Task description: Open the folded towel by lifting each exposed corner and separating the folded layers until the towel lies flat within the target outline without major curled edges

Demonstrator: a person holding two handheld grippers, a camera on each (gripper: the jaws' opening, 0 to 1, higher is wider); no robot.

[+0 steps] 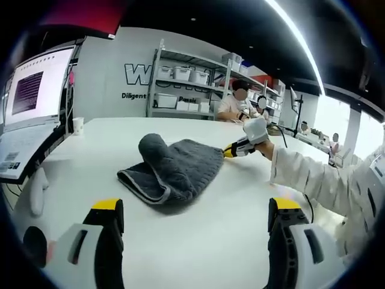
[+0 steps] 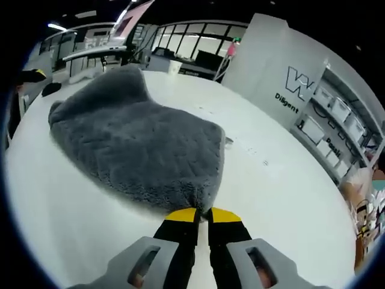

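Note:
A dark grey plush towel (image 1: pixel 174 168) lies folded on the white table (image 1: pixel 198 241), its far left end rolled into a hump. My left gripper (image 1: pixel 197 208) is low over the table a short way in front of the towel, jaws wide apart and empty. From the right, a gloved hand (image 1: pixel 255 129) holds my right gripper (image 1: pixel 231 150) against the towel's right corner. In the right gripper view the towel (image 2: pixel 132 144) spreads away from my right gripper (image 2: pixel 203 215), whose yellow-tipped jaws are pressed together on its near corner.
An open laptop (image 1: pixel 30 102) and a paper cup (image 1: pixel 77 124) stand at the table's left edge, with a white mouse (image 1: pixel 37 191) nearer. Shelves with bins (image 1: pixel 186 84) line the back wall. A person (image 1: pixel 234 105) sits beyond the table. White table (image 2: pixel 283 198) runs right of the towel.

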